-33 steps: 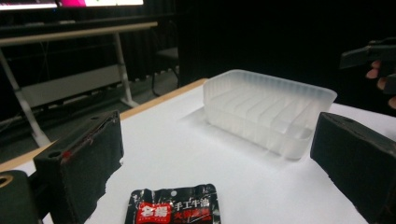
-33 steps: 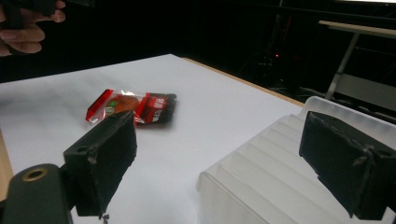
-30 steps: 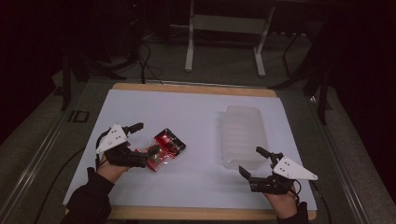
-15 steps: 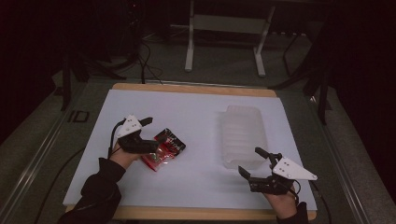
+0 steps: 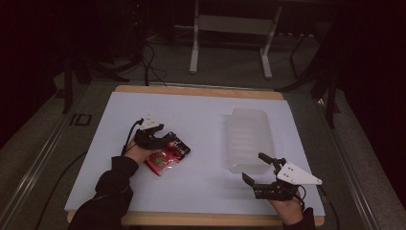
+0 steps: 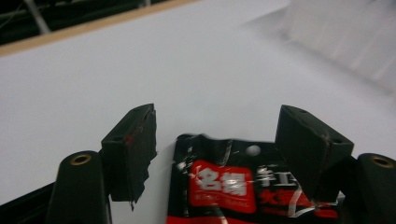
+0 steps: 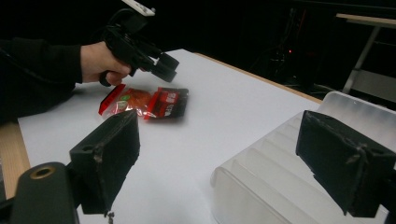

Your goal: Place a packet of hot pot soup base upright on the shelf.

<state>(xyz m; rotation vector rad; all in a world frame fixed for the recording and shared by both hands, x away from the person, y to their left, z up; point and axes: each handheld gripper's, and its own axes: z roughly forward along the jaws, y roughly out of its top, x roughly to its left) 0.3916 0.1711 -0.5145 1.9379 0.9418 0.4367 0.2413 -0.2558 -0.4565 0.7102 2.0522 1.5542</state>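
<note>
1. My left tongs (image 5: 168, 139) are low over the flat red and black plastic snack packet (image 5: 167, 155), which lies on the white surface (image 5: 201, 201) at my left side.
2. Their jaws have just been closing and now stand half wide, one on each side of the packet's black top edge (image 6: 224, 144). The pads do not press on it yet.
3. My right tongs (image 5: 256, 172) hover wide and empty, just beside the near end of the clear ribbed plastic tray (image 5: 249, 139).
4. Risk: the packet is thin and lies flat, so the jaws may close above it and catch nothing.
5. Risk: the foil is slippery, and if I pinch only the edge, it may slide out when I lift.
6. Risk: if I press down too hard, the pads scrape the surface and push the packet away.
</note>
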